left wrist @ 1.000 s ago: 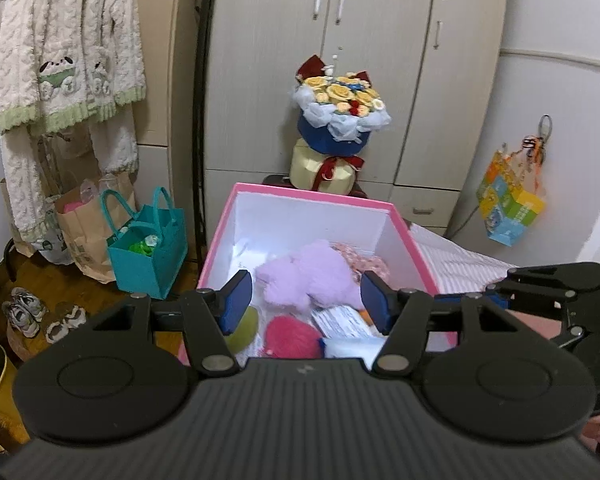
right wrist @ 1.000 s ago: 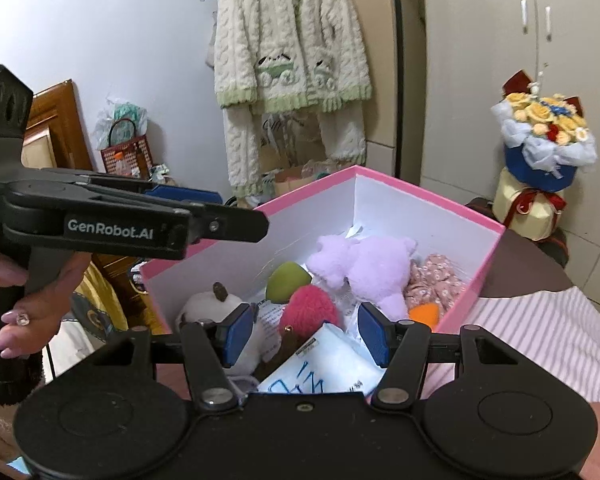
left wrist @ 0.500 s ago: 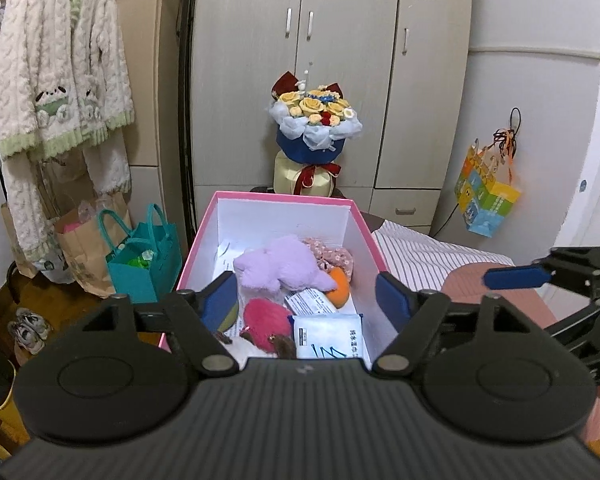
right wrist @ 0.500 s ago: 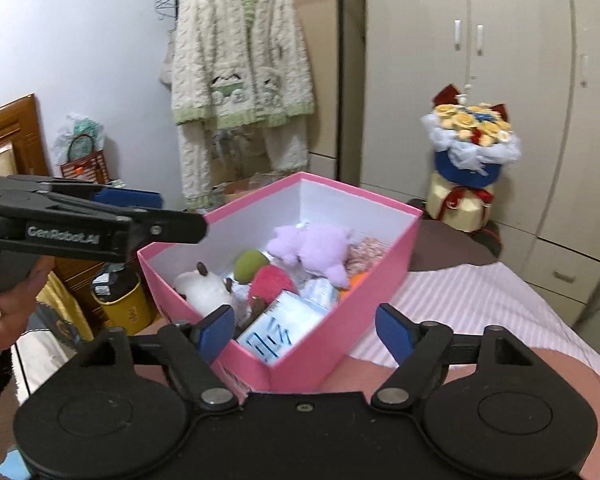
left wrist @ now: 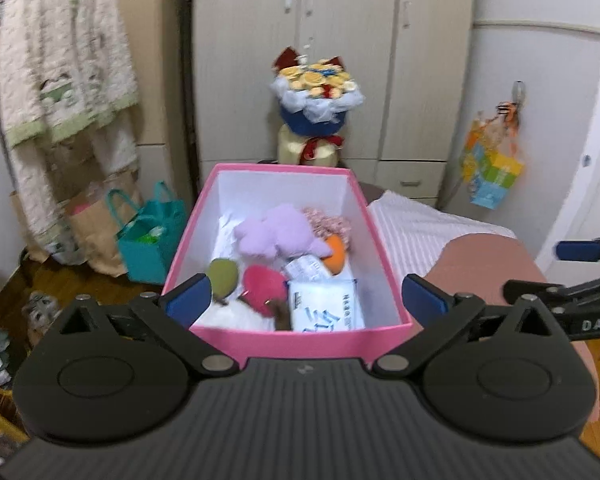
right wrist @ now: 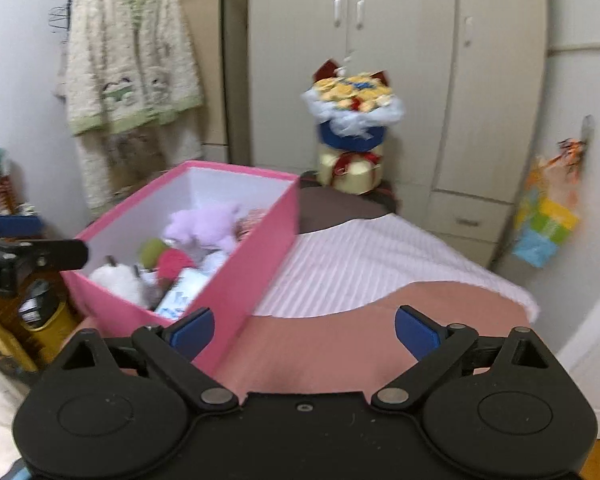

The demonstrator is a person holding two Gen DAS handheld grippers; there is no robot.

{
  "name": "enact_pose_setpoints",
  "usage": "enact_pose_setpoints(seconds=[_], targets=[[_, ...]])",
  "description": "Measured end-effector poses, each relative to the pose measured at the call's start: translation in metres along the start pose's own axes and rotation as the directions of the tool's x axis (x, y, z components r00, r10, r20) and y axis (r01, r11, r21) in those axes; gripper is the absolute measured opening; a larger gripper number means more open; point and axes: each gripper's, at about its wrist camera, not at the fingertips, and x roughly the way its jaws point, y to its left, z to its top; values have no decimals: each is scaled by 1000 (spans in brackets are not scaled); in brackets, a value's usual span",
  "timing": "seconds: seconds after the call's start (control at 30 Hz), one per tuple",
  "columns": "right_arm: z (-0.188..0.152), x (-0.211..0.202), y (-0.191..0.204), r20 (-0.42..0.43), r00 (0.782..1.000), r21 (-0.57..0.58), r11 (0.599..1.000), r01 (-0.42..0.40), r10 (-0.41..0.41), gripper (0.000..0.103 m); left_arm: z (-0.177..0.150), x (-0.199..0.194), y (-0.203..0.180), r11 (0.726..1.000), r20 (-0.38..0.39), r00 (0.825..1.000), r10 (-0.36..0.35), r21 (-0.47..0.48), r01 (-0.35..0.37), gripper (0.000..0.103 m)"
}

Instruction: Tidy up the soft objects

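Fingers [left wrist: 188, 299] wide apart, flanking pink box [left wrist: 300, 338] rim.

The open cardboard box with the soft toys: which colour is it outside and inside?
The cardboard box is pink outside and white inside, clearest in the right wrist view.

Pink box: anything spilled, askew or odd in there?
Nothing spilled. The pink box sits upright with its contents inside: purple plush, red pompom, green ball, orange toy. One oddity: a white tissue pack lies among the soft toys. Both tools hang open and empty.
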Motion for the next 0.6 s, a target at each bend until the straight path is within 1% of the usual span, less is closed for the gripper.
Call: enact_pose_setpoints(seconds=[0.07, 0.1, 0.17, 0.2, 0.27, 0.37, 0.47, 0.6], targets=[[-5, -7, -1, 24, 1000, 3, 1000, 16, -16, 99, -5, -7, -1, 1000, 25, 1000, 3, -5, -3, 103], [-7, -10, -2, 29, 999, 14, 1000, 15, -15, 99, -8, -11, -3, 1000, 44, 999, 5, 12, -5, 103], [-12, -17, -5, 49, 999, 46, 999, 8, -10, 99, -13, -18, -11, 995, 57, 998, 32, 89, -37, 103], [-14, -20, -6, 56, 998, 62, 998, 7, -10, 99, -16, -21, -14, 993, 68, 997, 49, 106, -56, 103], [-17, -25, -7, 63, 998, 90, 996, 11, -17, 99, -22, -27, -18, 993, 94, 993, 66, 87, -75, 103], [-21, -28, -7, 66, 998, 113, 994, 9, -16, 99, -25, -27, -20, 996, 100, 994, 53, 70, -61, 103], [-26, -31, -4, 68, 997, 110, 994, 31, -38, 99, -28, -27, -24, 993, 137, 987, 79, 75, -90, 103], [-31, -35, 1, 85, 993, 91, 993, 79, -87, 99, -31, -24, -26, 996, 145, 989, 39, 68, -50, 103]])
